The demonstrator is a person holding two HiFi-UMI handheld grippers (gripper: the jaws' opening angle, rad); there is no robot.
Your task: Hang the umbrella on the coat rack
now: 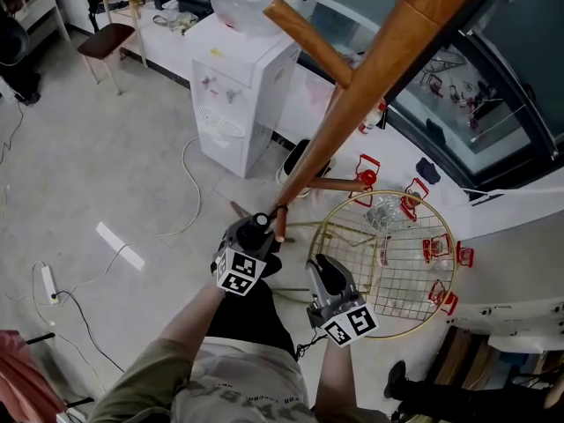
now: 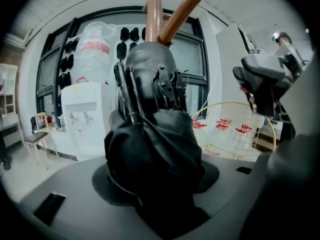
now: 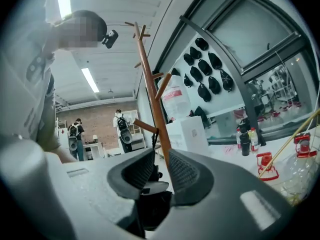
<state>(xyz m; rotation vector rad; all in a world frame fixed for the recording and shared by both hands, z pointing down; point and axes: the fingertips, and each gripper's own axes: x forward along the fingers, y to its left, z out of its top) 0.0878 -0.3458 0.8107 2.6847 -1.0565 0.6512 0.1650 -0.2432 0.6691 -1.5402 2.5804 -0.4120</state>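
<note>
- Location of the black folded fabric umbrella point(image 2: 152, 149)?
- Clamped in the left gripper point(image 1: 254, 234). Left gripper view: the bunched canopy fills the space between the jaws, and the ribbed end points away toward the tall brown wooden coat rack point(image 1: 370, 86). Head view puts it right at the pole's lower part, beside a short wooden peg point(image 1: 280, 223).
- On the peg?
- Right gripper view shows a thin black strap point(image 3: 155, 134) hanging from a lower peg and running down to the umbrella. Cannot tell whether the loop sits fully over it.
- Right gripper point(image 3: 160, 169)?
- Released. Its ribbed pads point(image 3: 184, 173) stand apart with nothing pressed between them; the pole shows through the gap. Head view has it just right of the left gripper.
- Surroundings?
- Behind the rack, a white plastic water dispenser point(image 1: 238, 104) on the pale floor point(image 1: 106, 166). Near the base, a round gold wire grid point(image 1: 401, 280) with red clips point(image 1: 436, 249).
</note>
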